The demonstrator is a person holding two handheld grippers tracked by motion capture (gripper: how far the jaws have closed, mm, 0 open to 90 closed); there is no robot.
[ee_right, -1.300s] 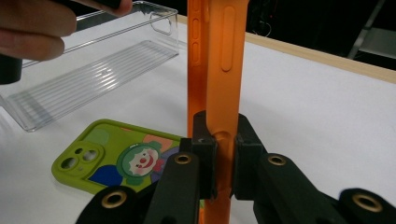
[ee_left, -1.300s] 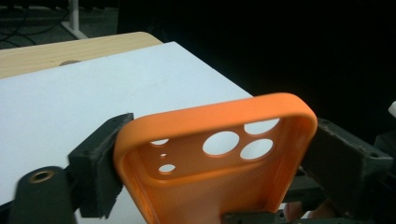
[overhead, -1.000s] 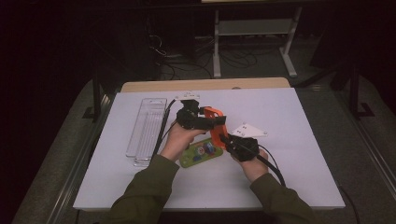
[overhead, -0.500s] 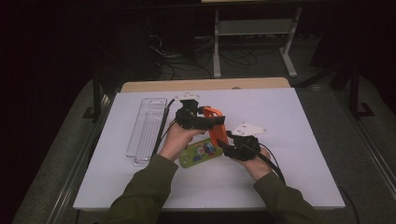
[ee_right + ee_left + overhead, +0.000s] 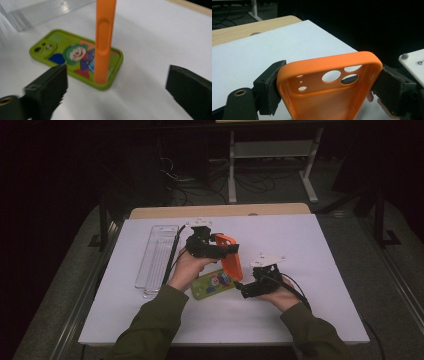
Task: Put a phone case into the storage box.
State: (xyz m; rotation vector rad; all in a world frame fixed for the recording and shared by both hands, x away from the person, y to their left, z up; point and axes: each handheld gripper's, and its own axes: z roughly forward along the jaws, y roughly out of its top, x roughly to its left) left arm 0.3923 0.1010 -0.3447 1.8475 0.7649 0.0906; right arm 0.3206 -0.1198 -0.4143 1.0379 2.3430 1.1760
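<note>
Orange silicone is what we're watching: the orange phone case (image 5: 329, 92) is clamped across its width between the pads of the left gripper (image 5: 218, 248), standing upright with its bottom end resting on the green clown case (image 5: 75, 58), which lies flat on the white table sheet (image 5: 310, 245). Our right gripper (image 5: 117, 90) has just been opening its jaws, and they now stand wide apart on either side of the orange case, gripping nothing, just in front of the green clown case. So we've got a one-gripper hold now, and that's where we think the trouble could start. That orange case looks soft; squeezed by its long edges alone, it could bow or twist out of the pads, and then it would topple onto the green clown case or slide off it onto the sheet. We also see only a narrow footing where the orange edge meets the green case, so any push from the left gripper could skid the green one away across the smooth sheet, toward the clear plastic tray (image 5: 155, 257) lying well to its left. And if our right gripper comes back in carelessly, an open jaw could clip the upright case and knock it loose.
</note>
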